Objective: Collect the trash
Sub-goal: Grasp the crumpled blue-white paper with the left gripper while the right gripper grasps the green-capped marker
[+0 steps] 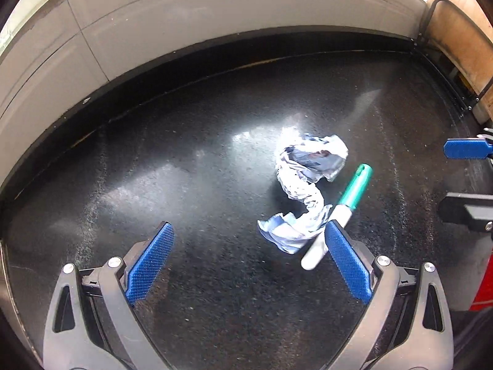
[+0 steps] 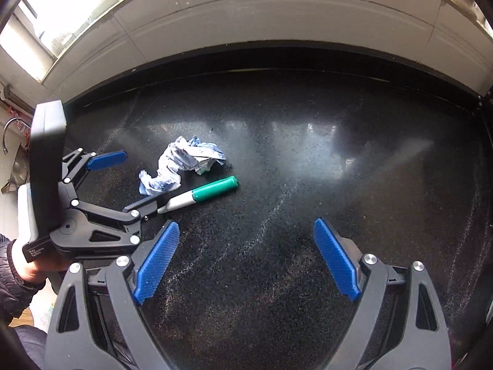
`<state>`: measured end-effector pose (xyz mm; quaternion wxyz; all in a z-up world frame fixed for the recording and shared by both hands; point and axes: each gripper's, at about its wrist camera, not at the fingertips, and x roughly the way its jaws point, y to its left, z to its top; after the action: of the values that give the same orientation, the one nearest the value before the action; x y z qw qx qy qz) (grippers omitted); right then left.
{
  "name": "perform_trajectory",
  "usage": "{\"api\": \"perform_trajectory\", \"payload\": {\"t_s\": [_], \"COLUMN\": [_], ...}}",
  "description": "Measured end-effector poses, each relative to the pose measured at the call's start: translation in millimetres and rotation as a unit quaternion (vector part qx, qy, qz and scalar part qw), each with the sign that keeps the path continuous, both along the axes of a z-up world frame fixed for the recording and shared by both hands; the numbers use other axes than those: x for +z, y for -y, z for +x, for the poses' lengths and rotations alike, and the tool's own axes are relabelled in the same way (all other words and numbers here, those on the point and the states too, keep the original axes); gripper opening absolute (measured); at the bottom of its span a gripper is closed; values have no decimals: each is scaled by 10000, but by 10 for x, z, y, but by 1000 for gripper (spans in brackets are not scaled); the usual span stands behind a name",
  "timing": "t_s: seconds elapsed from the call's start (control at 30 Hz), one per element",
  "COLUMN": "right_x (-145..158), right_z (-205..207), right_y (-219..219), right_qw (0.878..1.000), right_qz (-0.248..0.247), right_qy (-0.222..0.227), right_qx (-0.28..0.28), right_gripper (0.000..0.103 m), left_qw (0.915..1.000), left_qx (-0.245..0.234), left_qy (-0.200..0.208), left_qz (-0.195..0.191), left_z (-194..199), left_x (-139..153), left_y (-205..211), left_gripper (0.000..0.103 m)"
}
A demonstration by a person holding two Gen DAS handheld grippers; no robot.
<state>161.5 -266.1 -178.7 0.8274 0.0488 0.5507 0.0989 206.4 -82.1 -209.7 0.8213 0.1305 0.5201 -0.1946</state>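
Crumpled paper beside marker, both tongs wide apart, empty.

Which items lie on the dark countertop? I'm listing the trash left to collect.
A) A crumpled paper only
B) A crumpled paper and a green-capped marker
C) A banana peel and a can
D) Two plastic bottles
B: the crumpled paper lies on the countertop with the green-capped marker right beside it; no other loose item shows in either wrist view.
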Motion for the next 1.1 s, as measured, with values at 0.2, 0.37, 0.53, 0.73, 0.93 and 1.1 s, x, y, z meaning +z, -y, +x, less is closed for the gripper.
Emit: {"api": "perform_trajectory", "payload": {"t_s": [0.2, 0.37, 0.53, 0.73, 0.93, 1.1], "right_x": [-83, -178, -369, -435, -450, -397], "right_z": [304, 325, 221, 43, -113, -287], "right_y": [-269, -424, -494, -624, -668, -630], "right_qw": [9959, 9789, 9575, 9422, 9416, 9479], "right_qz": [-75, -433, -814, -1049, -945, -874], "right_qy": [95, 133, 190, 688, 708, 594], "right_qx": [892, 1993, 2759, 3107, 3155, 3007], "right_gripper": [86, 86, 69, 45, 14, 14], "left_qw": [9980, 9883, 9768, 9714, 9734, 9835], "left_qx": [-310, -1445, -2118, -2370, -2281, -1787], "left_qy": [-240, -154, -140, 113, 192, 241], "left_qz": [-490, -456, -268, -127, -23, -158], "left_z": [283, 312, 361, 322, 187, 97], "left_x": [46, 28, -69, -193, -134, 23], "left_y": [-156, -49, 94, 344, 486, 465], "left_gripper": [95, 95, 94, 77, 21, 18]}}
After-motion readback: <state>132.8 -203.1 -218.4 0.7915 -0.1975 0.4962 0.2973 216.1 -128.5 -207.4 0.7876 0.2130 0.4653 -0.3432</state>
